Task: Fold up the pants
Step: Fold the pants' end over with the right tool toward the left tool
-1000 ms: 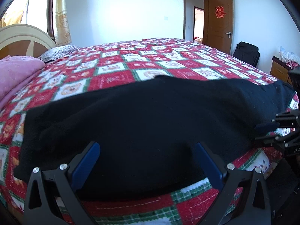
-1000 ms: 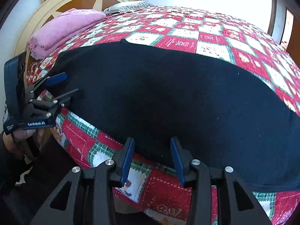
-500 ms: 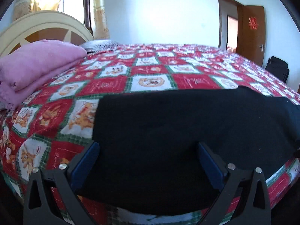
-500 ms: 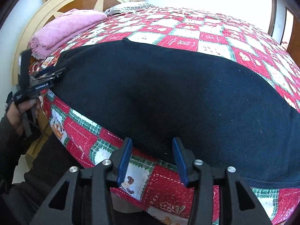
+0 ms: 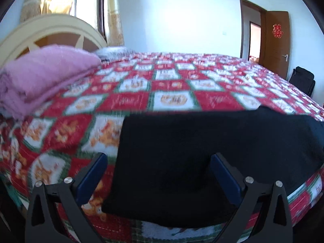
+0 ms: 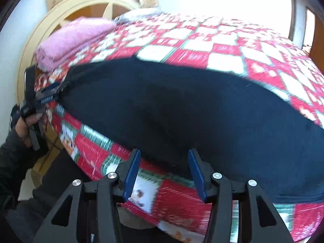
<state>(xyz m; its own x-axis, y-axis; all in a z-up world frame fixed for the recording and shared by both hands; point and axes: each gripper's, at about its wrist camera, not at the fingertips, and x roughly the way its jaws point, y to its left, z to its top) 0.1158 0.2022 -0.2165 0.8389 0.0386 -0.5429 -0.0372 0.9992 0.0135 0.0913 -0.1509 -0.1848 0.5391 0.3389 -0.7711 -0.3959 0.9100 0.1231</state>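
The bed (image 5: pixel 174 93), under a red, white and green checked quilt, bears the black pants (image 5: pixel 202 151), which lie flat along its near edge with one end toward the headboard (image 5: pixel 50 32). A folded pink blanket (image 5: pixel 40 75) sits on the bed beside the headboard, apart from the pants; a brown door (image 5: pixel 276 40) stands open past the bed's far corner. The left gripper (image 5: pixel 159 175) has its jaws spread wide over the pants' end, gripping nothing, while the right gripper (image 6: pixel 164 171) has its jaws parted at the pants' near edge, pads clear of the cloth.
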